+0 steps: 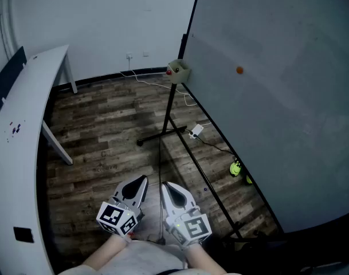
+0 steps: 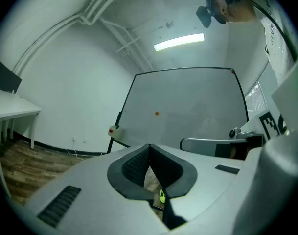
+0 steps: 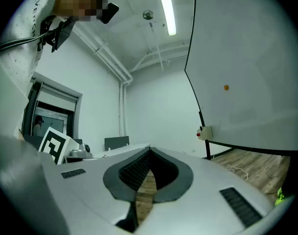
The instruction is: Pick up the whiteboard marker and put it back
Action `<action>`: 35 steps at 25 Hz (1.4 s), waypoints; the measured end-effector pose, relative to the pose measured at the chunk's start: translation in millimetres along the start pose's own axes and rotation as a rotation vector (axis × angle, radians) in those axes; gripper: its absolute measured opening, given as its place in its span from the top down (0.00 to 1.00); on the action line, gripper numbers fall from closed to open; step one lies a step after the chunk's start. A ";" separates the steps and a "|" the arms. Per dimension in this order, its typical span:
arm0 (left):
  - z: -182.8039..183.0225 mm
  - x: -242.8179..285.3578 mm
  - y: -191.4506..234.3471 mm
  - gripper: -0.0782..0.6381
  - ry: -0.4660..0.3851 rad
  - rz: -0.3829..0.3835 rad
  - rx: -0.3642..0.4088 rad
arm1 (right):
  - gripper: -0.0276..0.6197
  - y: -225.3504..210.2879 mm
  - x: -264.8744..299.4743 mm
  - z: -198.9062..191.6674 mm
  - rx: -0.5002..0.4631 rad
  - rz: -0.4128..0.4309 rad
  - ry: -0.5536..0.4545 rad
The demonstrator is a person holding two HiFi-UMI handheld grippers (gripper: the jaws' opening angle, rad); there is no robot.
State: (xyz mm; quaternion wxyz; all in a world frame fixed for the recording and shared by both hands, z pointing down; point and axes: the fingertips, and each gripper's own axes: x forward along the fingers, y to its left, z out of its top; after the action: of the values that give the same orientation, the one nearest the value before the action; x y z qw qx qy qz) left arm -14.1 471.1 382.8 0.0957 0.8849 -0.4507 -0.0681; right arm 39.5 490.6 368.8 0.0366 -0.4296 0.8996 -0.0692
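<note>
The left gripper (image 1: 141,181) and right gripper (image 1: 167,187) are pointing level, side by side, each pinched fully shut and gripping nothing. What looks like the red-tipped whiteboard marker (image 1: 169,71) is sitting well ahead of them in a holder box (image 1: 181,72).

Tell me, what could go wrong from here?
The white plug with its cable and the stand foot lie on the floor before the whiteboard: someone stepping closer might trip. The left gripper and right gripper both have shut, empty fingers; unless opened, they would likely knock rather than grasp anything.
</note>
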 end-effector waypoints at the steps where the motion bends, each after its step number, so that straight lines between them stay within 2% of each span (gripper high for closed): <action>1: 2.6 1.7 -1.7 0.87 -0.002 0.003 -0.002 | 0.93 -2.4 -0.8 1.5 0.003 -0.004 -0.004; 9: 1.6 8.4 -7.5 0.87 -0.021 0.022 0.002 | 0.93 -19.4 -11.1 4.1 -0.007 -0.040 0.011; 12: -0.6 15.1 -2.5 0.87 -0.021 0.027 0.001 | 0.93 -23.9 -6.4 2.4 -0.006 -0.017 -0.015; 18: -2.5 45.5 16.3 0.87 -0.023 0.022 -0.002 | 0.93 -47.6 16.9 -0.4 -0.013 -0.028 -0.012; 23: 1.6 95.7 46.1 0.87 -0.020 -0.018 0.008 | 0.93 -80.5 63.1 2.3 -0.023 -0.054 0.001; 35: 42.5 211.7 161.2 0.87 -0.017 -0.081 0.017 | 0.93 -146.8 215.8 17.6 -0.019 -0.095 0.013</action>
State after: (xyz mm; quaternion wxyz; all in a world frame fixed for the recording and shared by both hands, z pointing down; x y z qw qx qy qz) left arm -25.6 202.1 371.4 0.0813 0.9026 -0.4160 -0.0757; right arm 18.8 229.9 373.0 0.0231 -0.4715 0.8791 -0.0652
